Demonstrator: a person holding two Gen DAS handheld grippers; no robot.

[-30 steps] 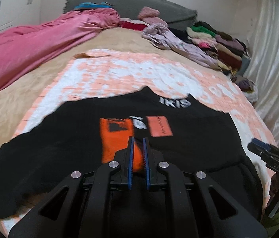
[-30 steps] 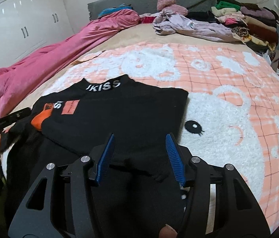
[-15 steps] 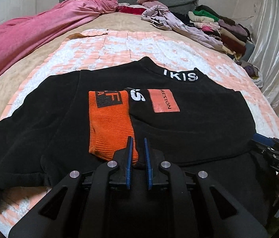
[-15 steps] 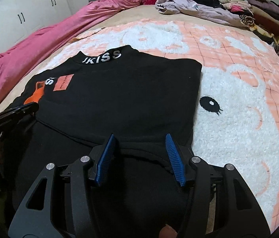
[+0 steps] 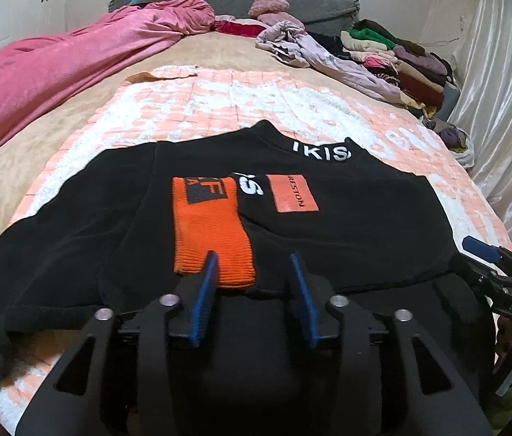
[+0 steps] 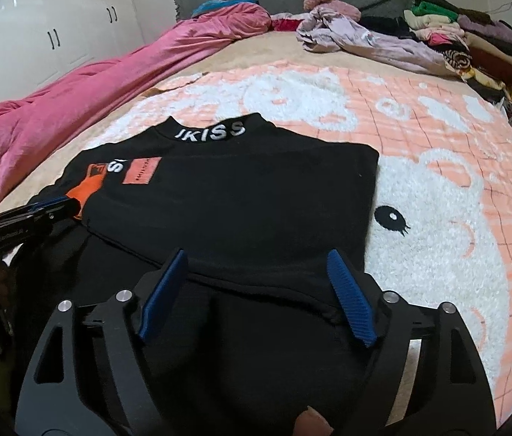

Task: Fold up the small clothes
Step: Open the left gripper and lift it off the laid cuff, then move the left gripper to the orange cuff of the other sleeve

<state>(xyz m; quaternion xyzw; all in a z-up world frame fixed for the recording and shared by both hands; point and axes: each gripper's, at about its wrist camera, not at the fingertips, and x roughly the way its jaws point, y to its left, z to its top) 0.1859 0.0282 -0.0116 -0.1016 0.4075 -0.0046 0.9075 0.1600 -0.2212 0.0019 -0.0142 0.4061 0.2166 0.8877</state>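
Observation:
A black sweatshirt (image 5: 346, 225) with white collar lettering lies on the peach and white blanket (image 5: 219, 109). One sleeve is folded across its chest, its orange cuff (image 5: 208, 232) pointing toward me. My left gripper (image 5: 254, 258) is open and empty, just above the cuff's end and the folded lower edge. In the right wrist view the sweatshirt (image 6: 256, 189) lies flat with its right side folded in. My right gripper (image 6: 257, 256) is open and empty over its near folded edge. Each gripper shows at the other view's side.
A pink duvet (image 5: 56, 72) runs along the left of the bed. A lilac garment (image 5: 310, 51) and a stack of folded clothes (image 5: 401, 61) lie at the far right. White wardrobes (image 6: 37, 36) stand at left. A curtain (image 5: 503, 109) hangs at right.
My left gripper was shut on the folded sleeve near its orange cuff and has opened, leaving it lying on the sweatshirt. My right gripper stayed open and drew back slightly.

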